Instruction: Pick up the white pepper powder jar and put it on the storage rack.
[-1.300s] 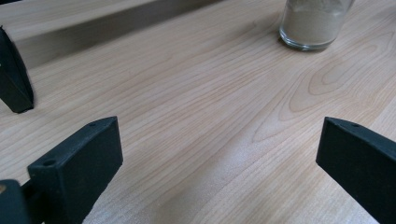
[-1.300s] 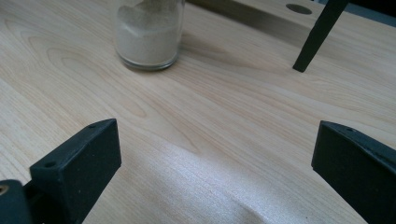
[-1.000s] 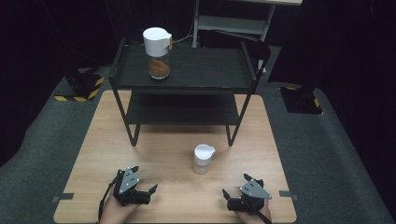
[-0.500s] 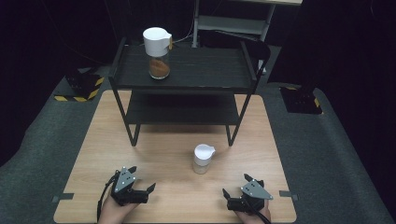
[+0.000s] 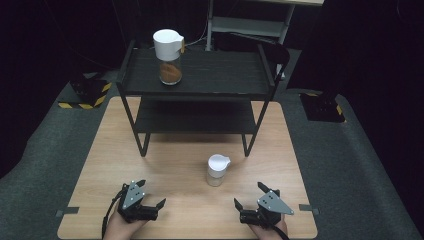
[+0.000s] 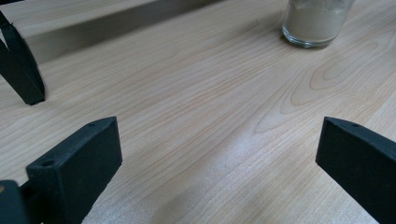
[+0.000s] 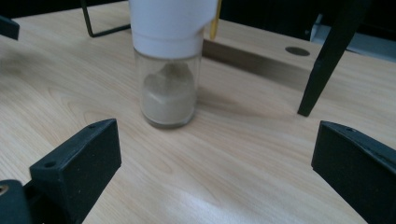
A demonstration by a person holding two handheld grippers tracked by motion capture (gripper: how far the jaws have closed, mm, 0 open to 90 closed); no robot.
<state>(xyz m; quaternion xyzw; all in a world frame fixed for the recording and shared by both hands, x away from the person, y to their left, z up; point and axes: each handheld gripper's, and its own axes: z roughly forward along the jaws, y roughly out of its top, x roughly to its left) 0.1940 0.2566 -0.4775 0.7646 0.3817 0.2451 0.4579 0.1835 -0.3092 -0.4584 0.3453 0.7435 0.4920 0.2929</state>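
Observation:
A glass jar (image 5: 218, 170) with a white lid and pale powder stands on the wooden table (image 5: 175, 165), in front of the rack. It appears at the top right in the left gripper view (image 6: 317, 23) and close ahead in the right gripper view (image 7: 170, 70). A second white-lidded jar (image 5: 168, 57), holding brown powder, stands on the rack's top shelf. My left gripper (image 5: 151, 193) rests near the front edge, open and empty (image 6: 219, 154). My right gripper (image 5: 249, 195) is also open and empty (image 7: 215, 154), with the pale jar just beyond its jaws.
A black two-shelf rack (image 5: 200, 82) stands on the far half of the table; its legs (image 6: 21, 70) (image 7: 329, 60) come down near the jar. Grey carpet (image 5: 350, 165) surrounds the table, with yellow-black striped blocks (image 5: 85, 95) at the back left.
My left gripper has slid slightly left and back toward the front edge. The right gripper and both jars stay where they were.

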